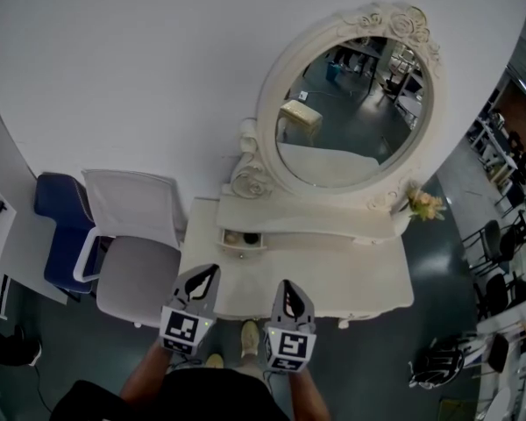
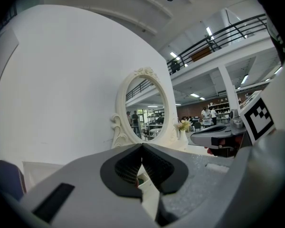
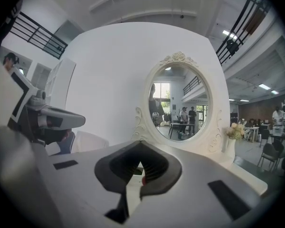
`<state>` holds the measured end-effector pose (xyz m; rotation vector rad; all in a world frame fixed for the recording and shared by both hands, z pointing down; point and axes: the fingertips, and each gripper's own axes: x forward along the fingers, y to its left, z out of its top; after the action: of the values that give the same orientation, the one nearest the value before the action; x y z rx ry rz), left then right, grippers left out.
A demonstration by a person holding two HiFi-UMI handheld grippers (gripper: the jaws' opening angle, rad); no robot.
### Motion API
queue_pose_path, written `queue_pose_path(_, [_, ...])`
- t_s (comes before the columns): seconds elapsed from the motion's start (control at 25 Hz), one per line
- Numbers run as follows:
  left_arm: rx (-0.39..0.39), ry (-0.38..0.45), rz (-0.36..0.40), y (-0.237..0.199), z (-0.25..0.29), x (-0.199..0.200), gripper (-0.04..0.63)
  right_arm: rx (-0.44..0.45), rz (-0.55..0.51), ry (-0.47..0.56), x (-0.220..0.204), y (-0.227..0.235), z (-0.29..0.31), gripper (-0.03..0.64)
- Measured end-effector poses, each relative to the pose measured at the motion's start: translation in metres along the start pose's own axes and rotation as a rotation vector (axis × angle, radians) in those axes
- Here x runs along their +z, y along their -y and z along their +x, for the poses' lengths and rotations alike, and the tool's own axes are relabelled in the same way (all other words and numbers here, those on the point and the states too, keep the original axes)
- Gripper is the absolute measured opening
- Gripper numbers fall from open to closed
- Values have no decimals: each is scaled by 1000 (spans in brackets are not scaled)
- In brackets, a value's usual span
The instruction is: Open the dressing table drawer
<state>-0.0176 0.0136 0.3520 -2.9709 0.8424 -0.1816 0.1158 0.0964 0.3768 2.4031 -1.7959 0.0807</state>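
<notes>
Head view: left tool (image 1: pixel 212 272) and right tool (image 1: pixel 286 286) hovering side by side over front edge of white worktop (image 1: pixel 351 266). Small drawer (image 1: pixel 243 239) sitting under raised shelf (image 1: pixel 333 220), at its left end, ahead of left tool.
Left gripper view: jaws clenching shut, empty; oval mirror (image 2: pixel 145 109) standing ahead.
Right gripper view: jaws likewise pressing together, gripping nothing.

The left gripper (image 1: pixel 212 272) and the right gripper (image 1: pixel 287 286) hang side by side over the white tabletop (image 1: pixel 333 274), near the small drawer (image 1: pixel 243 239).
</notes>
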Motion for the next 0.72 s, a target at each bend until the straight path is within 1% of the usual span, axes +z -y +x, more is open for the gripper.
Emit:
queue_pose_path(0.32, [4,-4,-6,-2,4,-1,3,5,3,-34,-7,1,5,-5])
queue_pose_path(0.48, [3,-15,-22,-3,4,-3,3,9,1,-46,-8,-1,7,-5])
queue_pose_path(0.72, [7,-4,-9,-5,7,-2,3,16,1,-25,-7,-2,12,-5])
